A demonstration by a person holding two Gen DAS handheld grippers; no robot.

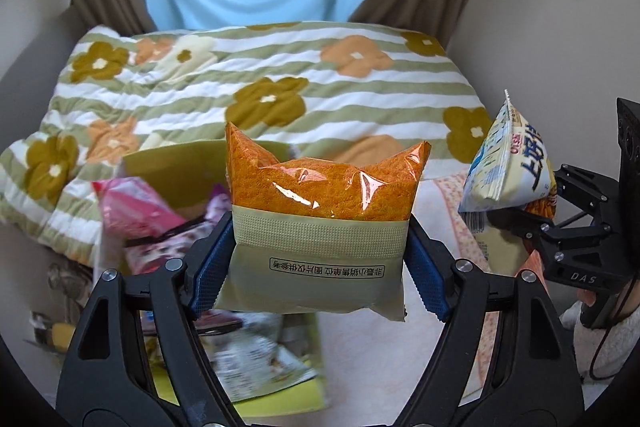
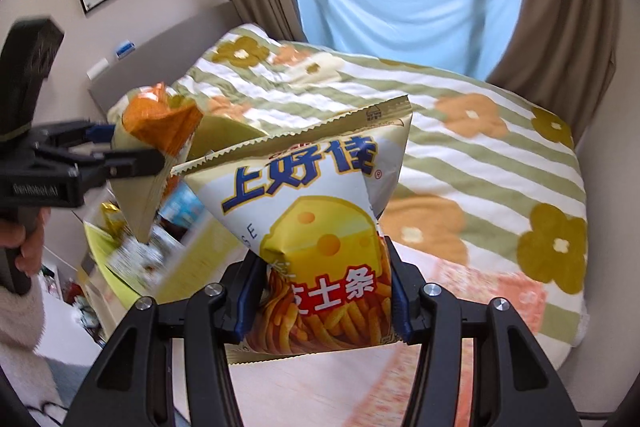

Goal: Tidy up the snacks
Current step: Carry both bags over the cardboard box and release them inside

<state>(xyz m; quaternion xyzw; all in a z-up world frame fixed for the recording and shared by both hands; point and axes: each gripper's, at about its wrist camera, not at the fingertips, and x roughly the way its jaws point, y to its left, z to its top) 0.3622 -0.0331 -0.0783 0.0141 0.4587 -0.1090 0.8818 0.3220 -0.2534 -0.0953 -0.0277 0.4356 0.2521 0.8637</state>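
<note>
My left gripper (image 1: 316, 267) gripped the orange snack pack (image 1: 320, 203) by its sides, jaws clamped, raised above the green box (image 1: 168, 155) of snacks beside the bed (image 1: 360, 87). My right gripper (image 2: 322, 301) gripped the cheese-stick bag (image 2: 316, 227) at its lower end, jaws pressed on both edges, above the bed.
</note>
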